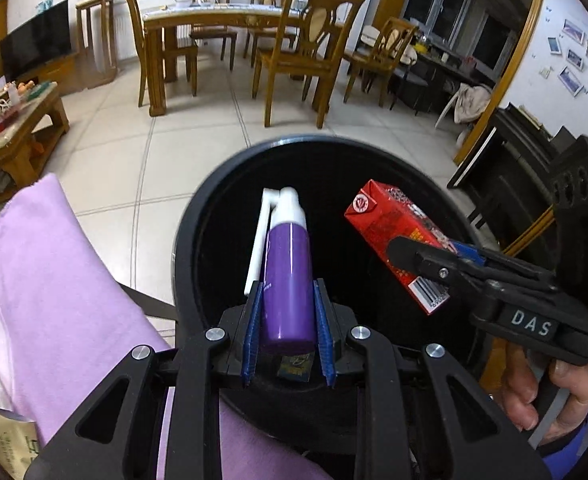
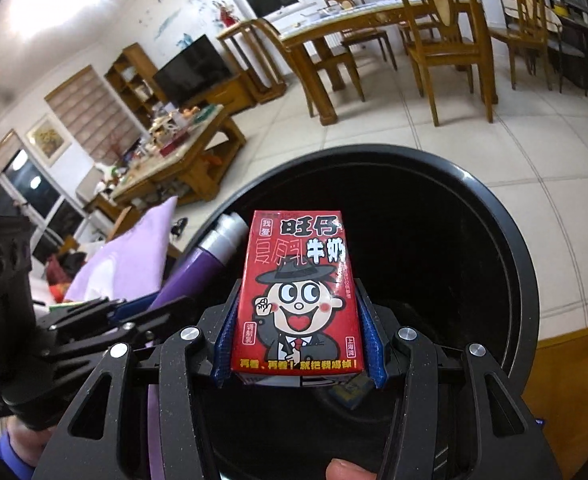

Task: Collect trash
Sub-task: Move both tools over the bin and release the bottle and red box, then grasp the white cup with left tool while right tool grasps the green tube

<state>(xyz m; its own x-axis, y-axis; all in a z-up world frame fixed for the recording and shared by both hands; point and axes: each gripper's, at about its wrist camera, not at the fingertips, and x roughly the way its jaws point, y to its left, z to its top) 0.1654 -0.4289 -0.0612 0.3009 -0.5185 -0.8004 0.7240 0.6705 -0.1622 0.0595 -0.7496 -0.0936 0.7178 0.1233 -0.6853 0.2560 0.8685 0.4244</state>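
Left wrist view: a round black trash bin (image 1: pixel 213 216) fills the lower middle of the frame, its dark inside showing only a small, unreadable dark packet (image 1: pixel 296 366) near the bottom. Over its open mouth the left gripper (image 1: pixel 287 316) is clamped on a purple spray bottle (image 1: pixel 287 276), blue pads pressed to both sides of the body, with the white nozzle and its folded white tube pointing away from the camera. Beside it, also above the bin, the right gripper (image 1: pixel 418 258) pinches a red milk carton (image 1: pixel 394 236) held at a tilt; a barcode shows on the carton's lower end, and the letters "DAS" are printed in white on the gripper body. A lilac cloth (image 1: pixel 49 280) lies just left of the bin.

Right wrist view: the same carton (image 2: pixel 300 292), squeezed between the right gripper's (image 2: pixel 300 336) blue pads, faces the lens above the bin's (image 2: pixel 514 240) opening. Its front carries a grinning cartoon boy in a black hat and suit, with large Chinese characters reading "旺仔牛奶"; the smaller print along the bottom edge is too fine to read with confidence. At left, the bottle (image 2: pixel 197 268) angles over the rim in the left gripper (image 2: pixel 141 312). Beyond stand a wooden dining table (image 2: pixel 334 28) with chairs, a cluttered coffee table (image 2: pixel 181 148) and a dark television (image 2: pixel 191 70).
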